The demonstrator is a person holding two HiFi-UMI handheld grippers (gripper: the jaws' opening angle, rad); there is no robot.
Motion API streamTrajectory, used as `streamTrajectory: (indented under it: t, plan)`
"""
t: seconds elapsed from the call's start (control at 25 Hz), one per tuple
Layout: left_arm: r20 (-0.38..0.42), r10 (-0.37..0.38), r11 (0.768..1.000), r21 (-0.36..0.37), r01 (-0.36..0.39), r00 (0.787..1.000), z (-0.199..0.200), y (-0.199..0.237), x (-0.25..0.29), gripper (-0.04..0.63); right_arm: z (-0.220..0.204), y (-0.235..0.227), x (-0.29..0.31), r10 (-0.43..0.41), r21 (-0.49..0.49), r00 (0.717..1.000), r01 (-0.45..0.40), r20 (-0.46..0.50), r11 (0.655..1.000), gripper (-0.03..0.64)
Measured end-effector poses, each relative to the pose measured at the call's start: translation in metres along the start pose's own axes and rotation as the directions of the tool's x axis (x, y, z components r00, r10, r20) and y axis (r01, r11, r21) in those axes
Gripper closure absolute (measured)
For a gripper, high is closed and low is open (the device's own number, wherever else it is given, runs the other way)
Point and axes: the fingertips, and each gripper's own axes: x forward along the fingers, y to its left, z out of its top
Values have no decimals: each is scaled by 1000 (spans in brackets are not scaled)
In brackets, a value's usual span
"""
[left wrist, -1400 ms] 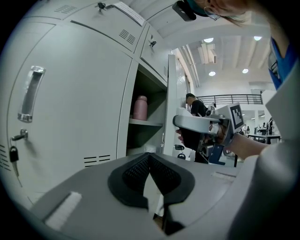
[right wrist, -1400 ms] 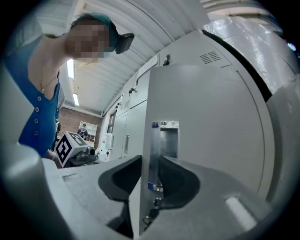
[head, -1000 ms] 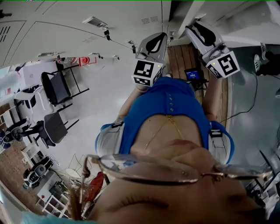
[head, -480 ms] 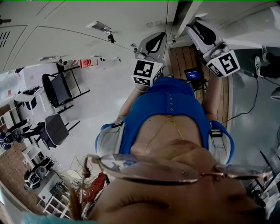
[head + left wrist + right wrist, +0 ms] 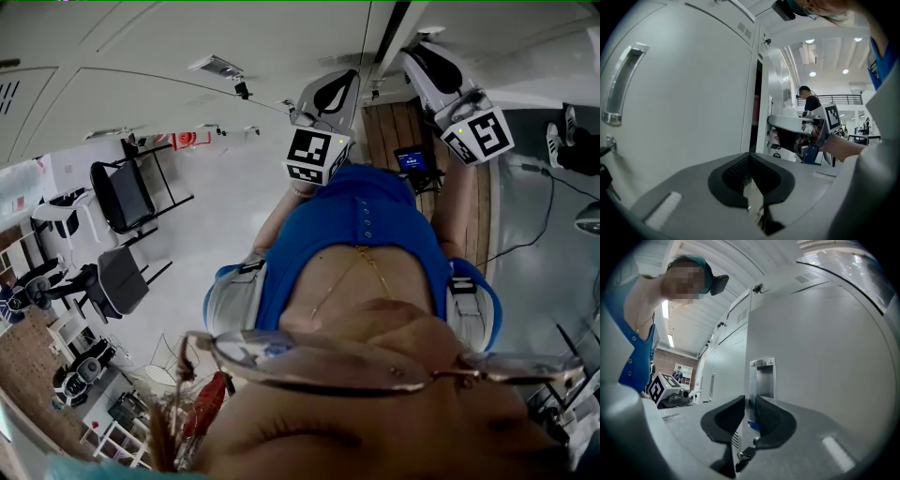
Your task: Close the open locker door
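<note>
Pale grey lockers [image 5: 169, 66] fill the wall in front of me. On the left side, the left tongs [image 5: 750, 158] are narrow, with the pads together at the tip and nothing between them. They point at a closed neighbour door with a bar handle [image 5: 621, 84] and take no part in the work. Just to the right of that door is the dark opening [image 5: 757, 103] of the locker that I must shut.

Further right, the open locker door [image 5: 815, 352] stands out from the row. Its free edge is between the pads of the right tongs [image 5: 750, 401], which are closing on it beside the recessed handle [image 5: 762, 376]. I judge the pads are not yet pressing. What looks like a key [image 5: 744, 454] hangs lower on the same edge.

To do this step well, I would finish the grip on the bare edge only, clear of the key. Then I would lead the door slowly along its own arc around the hinge, not push it straight. I would let go before the edge meets the frame, so the tongs are not pinched, and end with a light push on the door face. The left tongs should be kept away from the opening.
</note>
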Motion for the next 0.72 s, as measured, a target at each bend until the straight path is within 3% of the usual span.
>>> streamTrajectory:
  t: [0.72]
  plan:
    - [-11, -42, 999, 6, 42, 999, -1, 8, 19, 600, -2, -17, 25, -130, -51, 990, 127, -56, 991, 554]
